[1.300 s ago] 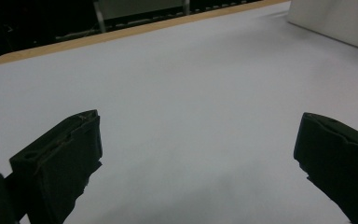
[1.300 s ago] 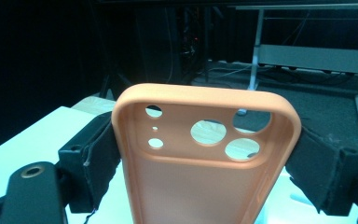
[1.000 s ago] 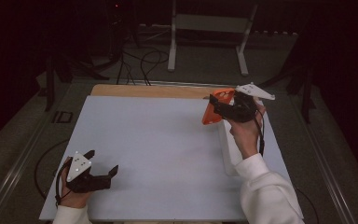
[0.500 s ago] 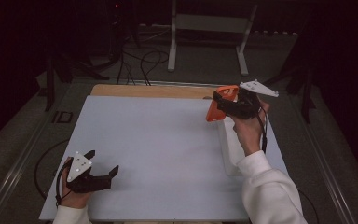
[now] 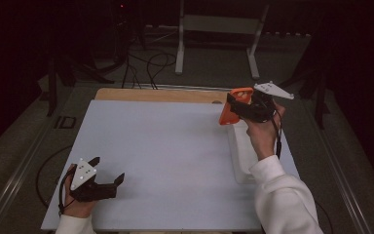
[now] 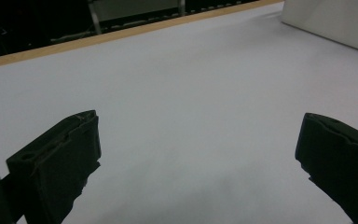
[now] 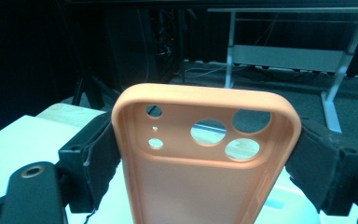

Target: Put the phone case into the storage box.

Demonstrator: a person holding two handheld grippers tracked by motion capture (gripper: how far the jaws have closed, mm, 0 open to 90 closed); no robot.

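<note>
No readable text, label, brand, number or sign anywhere. Orange phone case (image 7: 205, 154), inner face toward the right gripper view: plain, no logo or lettering. White table sheet (image 5: 165, 156): blank. Grey plate at 8 o'clock on the sheet in the high view: small holes, no markings.

Phone case (image 7: 205, 154) — lower end cut off.

orange phone case (image 7: 205, 163), clamped between jaws, seemingly upright

Phone case (image 5: 230, 111) held above table's (image 5: 175, 146) far right, beyond box (image 5: 242, 153).
</note>
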